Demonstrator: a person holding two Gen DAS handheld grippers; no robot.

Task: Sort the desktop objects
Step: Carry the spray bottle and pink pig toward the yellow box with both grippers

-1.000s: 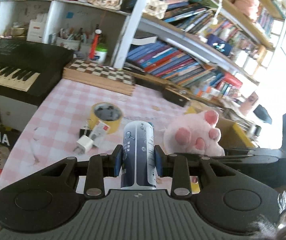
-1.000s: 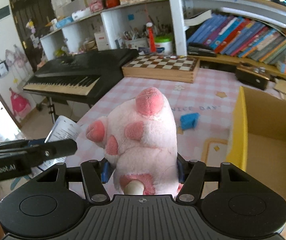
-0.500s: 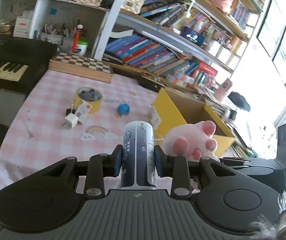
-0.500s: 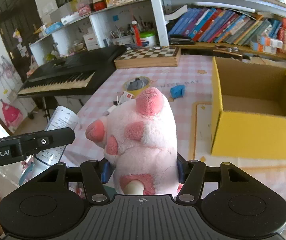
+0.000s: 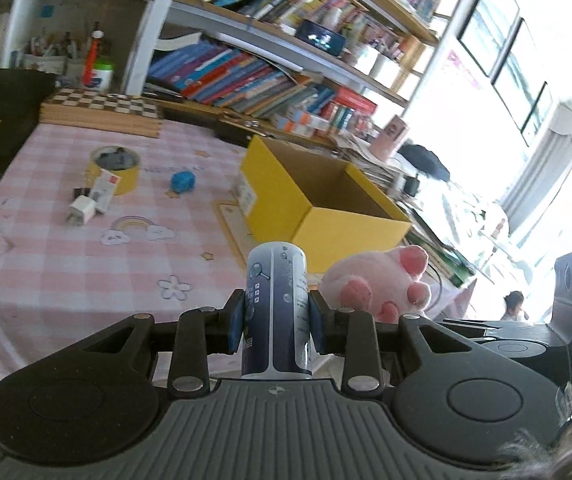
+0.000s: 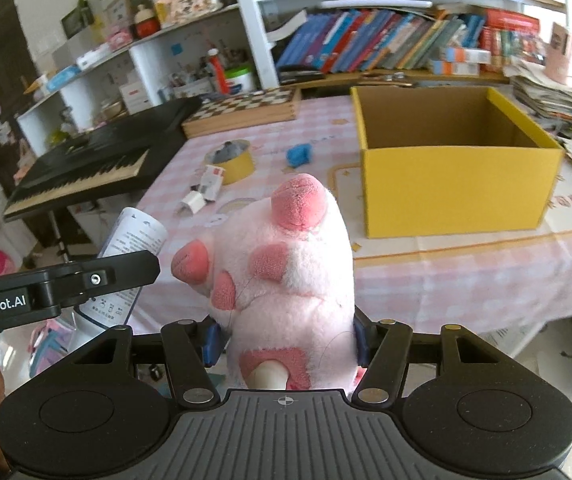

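Currently held, left: the left hand-held gripper (image 5: 274, 322) is clamped on a blue-and-white canister (image 5: 276, 312), pads on its opposite sides about mid-height, the canister upright.
Held, right: the right hand-held gripper (image 6: 286, 340) is closed around the lower part of a pink plush paw (image 6: 286, 264), its toe pads pointing up.
Landmark: an open yellow box (image 6: 453, 184) stands on the pink checked worktop (image 5: 66, 264); its inside looks bare as far as the views show.
Where the held things are: both hang off the worktop's near edge, on the near side of the box and well apart from it, the paw to the right of the canister.
Left of the box: a blue crumpled lump (image 5: 182, 181), then a yellow tape roll (image 5: 114, 164) and a white charger (image 5: 82, 212), all lying loose.
Canister handling: probably stiff, smooth and light; a side grip could slip, so keep it upright.
Paw handling: soft and squashy, likely very light, unbreakable; hold low on the body.
Likely next: carry each over the box's open top.
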